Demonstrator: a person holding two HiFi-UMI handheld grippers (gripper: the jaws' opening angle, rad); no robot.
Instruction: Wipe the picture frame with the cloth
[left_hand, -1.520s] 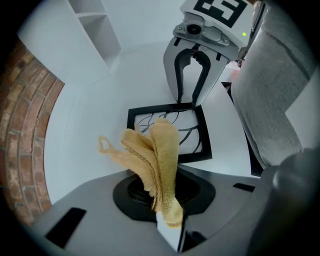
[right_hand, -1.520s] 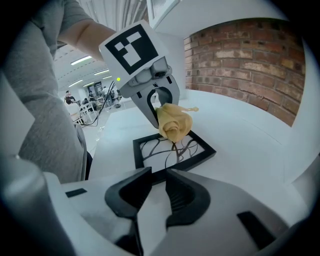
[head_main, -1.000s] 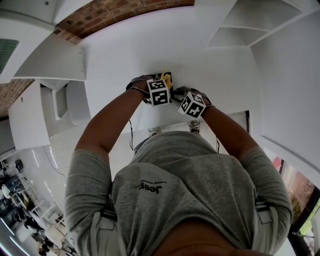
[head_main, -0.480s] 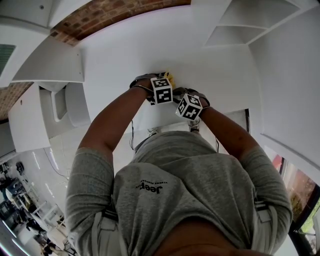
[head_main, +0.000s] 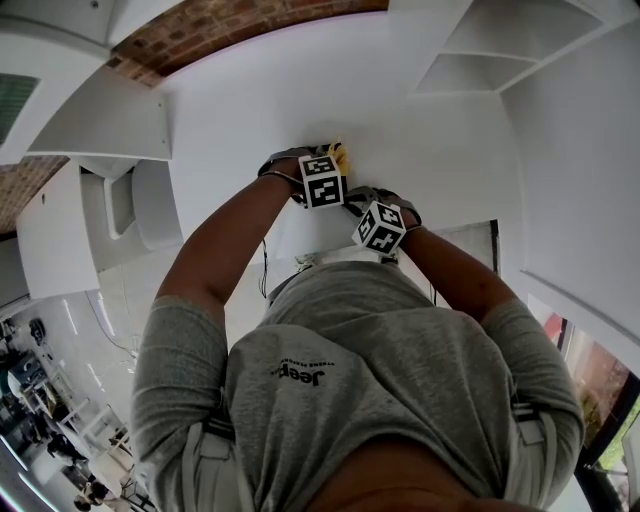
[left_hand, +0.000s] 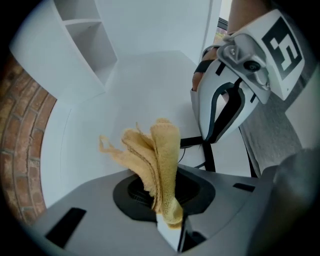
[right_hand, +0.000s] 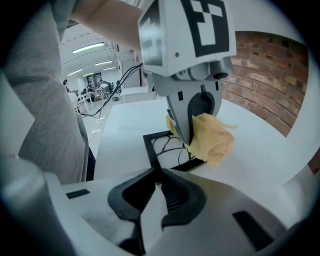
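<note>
- The left gripper (left_hand: 169, 226) was clamped on the cloth (left_hand: 161, 155). Its jaws pinched the lower end, and the yellow folds stood up loose above them.
- The right gripper (right_hand: 156, 174) had its jaws drawn together on the near corner of the frame (right_hand: 150, 143), with the black border running in between the tips.
- The frame lay flat on the white table (right_hand: 250, 150). It had a thin black edge around a white picture with dark curved lines.
- In the right gripper view, the left gripper came down over the far side of the frame. The bunched cloth covered that edge and spilled past it onto the table. Whether the cloth pressed on the frame could not be told.
- In the head view, the two marker cubes sat close together in front of the person, left one farther out. A bit of yellow cloth showed just beyond the left cube. The frame was almost wholly hidden under the grippers there.
- In the left gripper view, the right gripper stood just beside the cloth, on its right.
- A cable (right_hand: 127, 75) trailed over the table behind the frame.
- The person wore a grey shirt (head_main: 370, 360), with both forearms bare and reaching forward.
- A brick wall (right_hand: 265, 65) ran along the far side of the table, and a white shelf (left_hand: 85, 40) stood near it.
</note>
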